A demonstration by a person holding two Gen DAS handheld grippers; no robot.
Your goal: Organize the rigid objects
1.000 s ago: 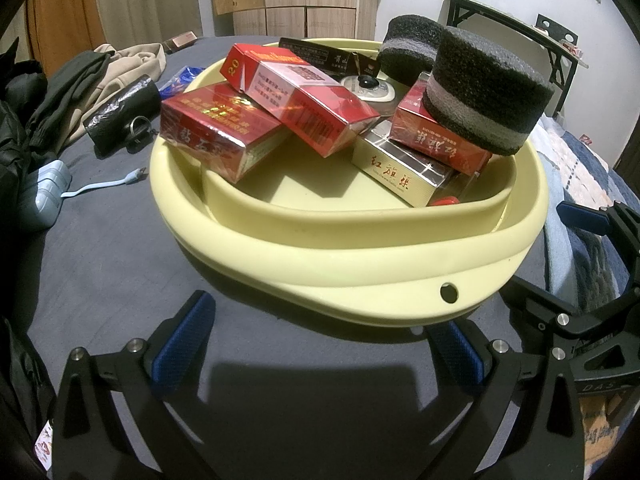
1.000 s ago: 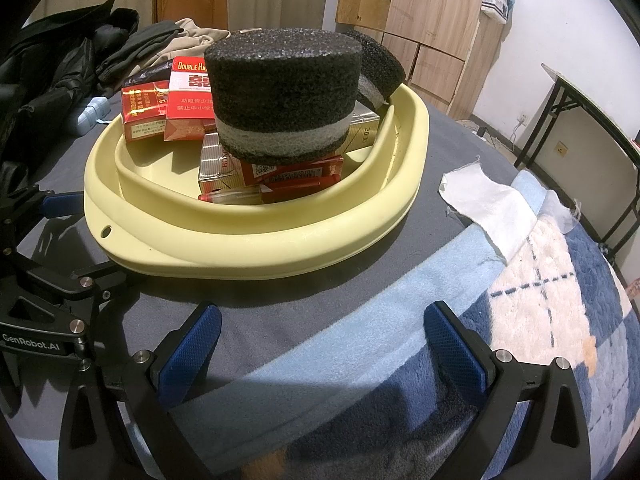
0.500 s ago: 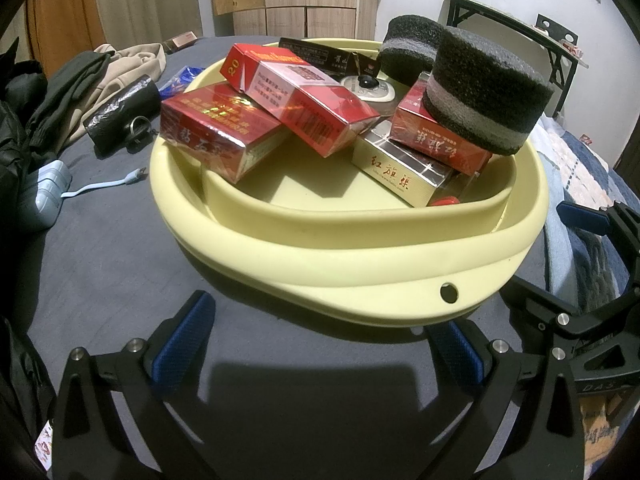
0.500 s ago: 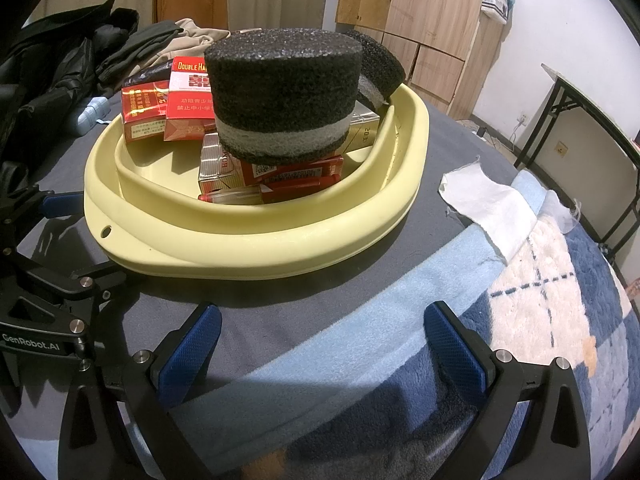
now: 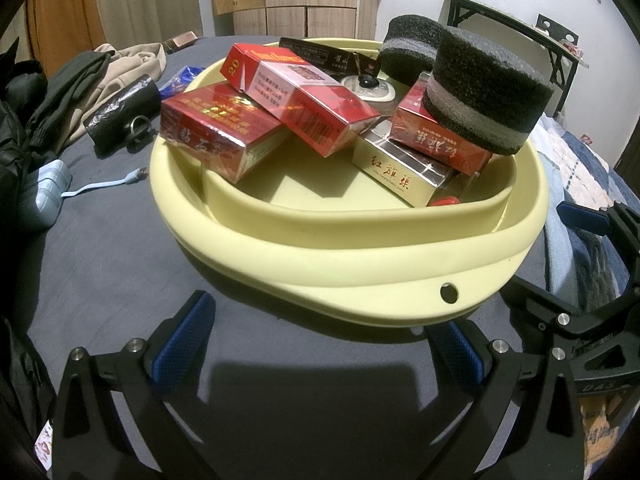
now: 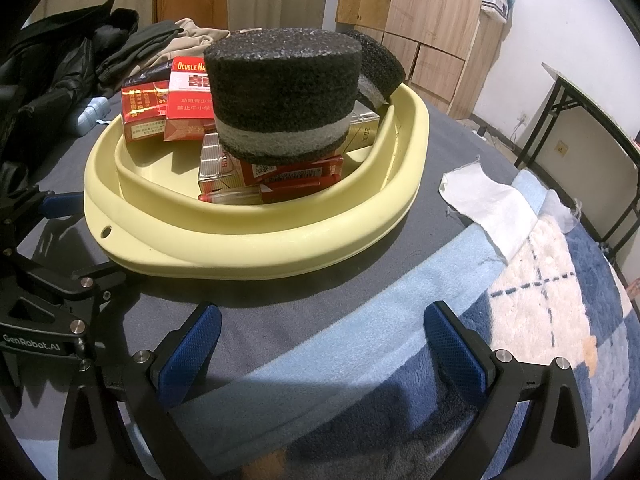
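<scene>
on the dark grey bed cover [image 5: 100, 264] ahead of both wrists sits the yellow basin [image 5: 360, 248], its rim with the small hanging hole facing my left hand-held gripper [image 5: 320, 344]. my left hand-held gripper rests low, just short of that rim, fingers spread wide and holding nothing. my right hand-held gripper [image 6: 320, 340] is likewise spread and empty, hovering over the edge of the blue fleece blanket [image 6: 400, 360], near the basin's side.

contents of the basin: several cigarette packs piled loosely. one red pack [image 5: 220, 136] lies flat at the left, its long axis running from the far left toward the basin centre. a second red-and-white pack [image 5: 296, 96] leans across it, tilted, long axis pointing down toward the right. a gold pack [image 5: 400, 176] lies flat with a further red pack [image 5: 436, 140] on top. a black foam disc [image 5: 484, 92] with a grey band sits on that stack, tilted; a second foam disc [image 5: 412, 48] stands against the far rim. a small red item [image 5: 446, 201] lies on the basin floor; i cannot identify it.

judgement: the packs overlap because they were dropped in unsorted. the foam disc is the topmost, least stable piece, so it likely needs lifting first. the wide finger spacing suits its diameter. beyond the basin lie clothes [image 5: 80, 80], a charging cable [image 5: 108, 182] and a white cloth [image 6: 488, 204], not part of the work.
</scene>
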